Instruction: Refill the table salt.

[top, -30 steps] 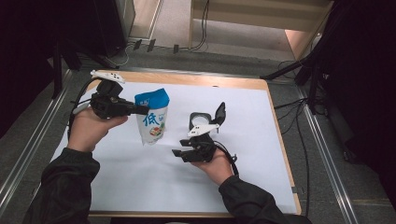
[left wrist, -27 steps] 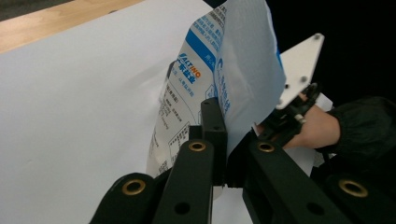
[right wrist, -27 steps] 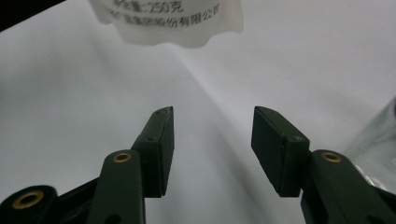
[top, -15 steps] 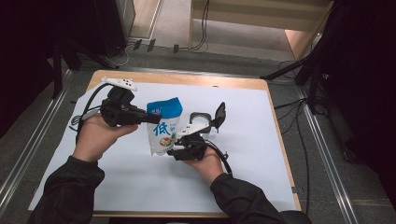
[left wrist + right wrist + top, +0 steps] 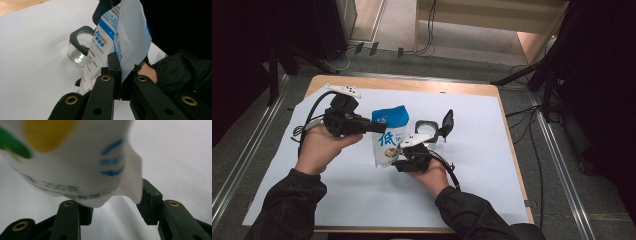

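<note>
The left gripper (image 5: 374, 127) is clamped tight on the upper side edge of a blue and white pouch (image 5: 389, 135), its jaws pressed together with the thin edge between them, as the left gripper view confirms at the pouch (image 5: 120, 45). The pouch hangs upright over the white sheet (image 5: 492, 150) that covers the table (image 5: 412, 85), near the middle.

The right gripper (image 5: 399, 165) meets the pouch at its lower end. Its jaws stand about half apart and have just been closing, with the bottom of the pouch (image 5: 75, 162) between them. In the right gripper view the right-hand pad appears to touch the pouch's corner, but the picture is blurred and a firm grip cannot be confirmed.

Just behind the pouch stands a clear jar (image 5: 424, 125) with a black rim, its hinged black lid (image 5: 447, 121) raised.
</note>
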### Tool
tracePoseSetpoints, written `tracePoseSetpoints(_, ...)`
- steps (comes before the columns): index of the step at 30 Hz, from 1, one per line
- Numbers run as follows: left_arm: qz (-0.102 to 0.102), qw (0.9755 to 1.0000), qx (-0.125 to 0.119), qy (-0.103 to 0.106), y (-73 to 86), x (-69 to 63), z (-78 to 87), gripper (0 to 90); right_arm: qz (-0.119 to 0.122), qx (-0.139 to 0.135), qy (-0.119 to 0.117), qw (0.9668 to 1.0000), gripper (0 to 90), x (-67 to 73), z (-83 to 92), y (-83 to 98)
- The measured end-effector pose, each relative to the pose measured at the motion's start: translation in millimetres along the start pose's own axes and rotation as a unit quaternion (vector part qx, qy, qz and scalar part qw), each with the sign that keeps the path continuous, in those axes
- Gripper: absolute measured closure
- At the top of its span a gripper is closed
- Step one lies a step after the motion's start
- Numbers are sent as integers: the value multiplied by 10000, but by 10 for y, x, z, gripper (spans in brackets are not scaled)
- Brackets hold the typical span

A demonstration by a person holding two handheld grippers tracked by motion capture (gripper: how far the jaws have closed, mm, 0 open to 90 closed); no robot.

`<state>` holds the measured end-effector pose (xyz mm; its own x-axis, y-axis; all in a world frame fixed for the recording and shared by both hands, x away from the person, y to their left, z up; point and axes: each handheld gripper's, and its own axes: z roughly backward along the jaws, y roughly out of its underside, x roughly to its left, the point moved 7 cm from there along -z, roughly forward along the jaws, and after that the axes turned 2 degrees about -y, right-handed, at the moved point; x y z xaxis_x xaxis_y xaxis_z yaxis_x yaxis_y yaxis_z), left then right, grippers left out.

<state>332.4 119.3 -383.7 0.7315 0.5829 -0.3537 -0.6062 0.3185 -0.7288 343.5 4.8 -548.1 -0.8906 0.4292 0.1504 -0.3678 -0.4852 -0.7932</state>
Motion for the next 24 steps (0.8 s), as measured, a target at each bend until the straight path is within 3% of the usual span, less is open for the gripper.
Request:
tracePoseSetpoints(8, -19, 10000, 28, -42, -60, 57, -109, 900, 154, 37, 50, 9999, 570, 10, 29, 27)
tracePoseSetpoints(19, -178, 9997, 158, -19, -173, 53, -410, 897, 376, 122, 178, 9991, 581, 59, 64, 125)
tracePoseSetpoints(24, -161, 9998, 152, 17, -204, 58, -499, 873, 267, 134, 214, 9993, 600, 43, 89, 162)
